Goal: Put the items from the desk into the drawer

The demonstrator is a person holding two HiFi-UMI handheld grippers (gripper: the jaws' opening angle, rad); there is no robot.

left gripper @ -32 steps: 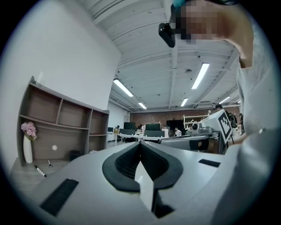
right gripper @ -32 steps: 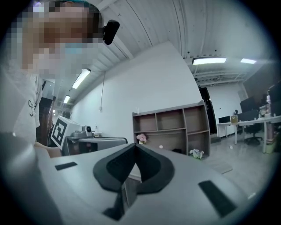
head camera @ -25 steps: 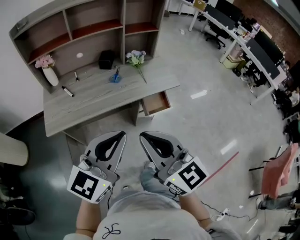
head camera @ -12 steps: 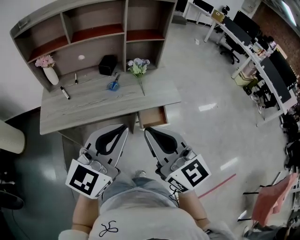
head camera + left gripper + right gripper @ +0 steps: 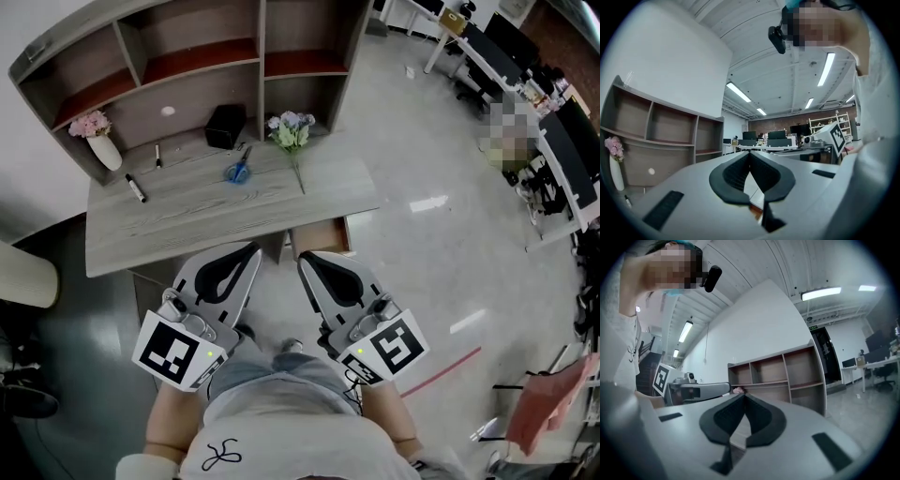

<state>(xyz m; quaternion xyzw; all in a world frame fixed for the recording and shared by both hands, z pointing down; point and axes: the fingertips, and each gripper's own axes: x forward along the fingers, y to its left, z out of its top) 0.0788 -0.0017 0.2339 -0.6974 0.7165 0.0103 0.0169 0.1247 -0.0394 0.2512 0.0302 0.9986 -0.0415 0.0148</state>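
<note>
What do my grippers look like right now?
The left gripper and right gripper have pale grey shells and black ribbed pads. Each carries a white cube with a black square marker and a small green light. The shirt is pale grey and short-sleeved.

Grey wood-grain desk (image 5: 197, 220), black box (image 5: 226, 126), blue scissors (image 5: 238, 172), pink flowers (image 5: 89, 125), white vase (image 5: 106, 155)

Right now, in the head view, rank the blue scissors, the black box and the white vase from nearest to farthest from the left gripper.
1. blue scissors: mid-desk, just ahead of the left gripper.
2. black box: behind the scissors, at the back of the desk.
3. white vase: far left corner, holding pink flowers.
</note>
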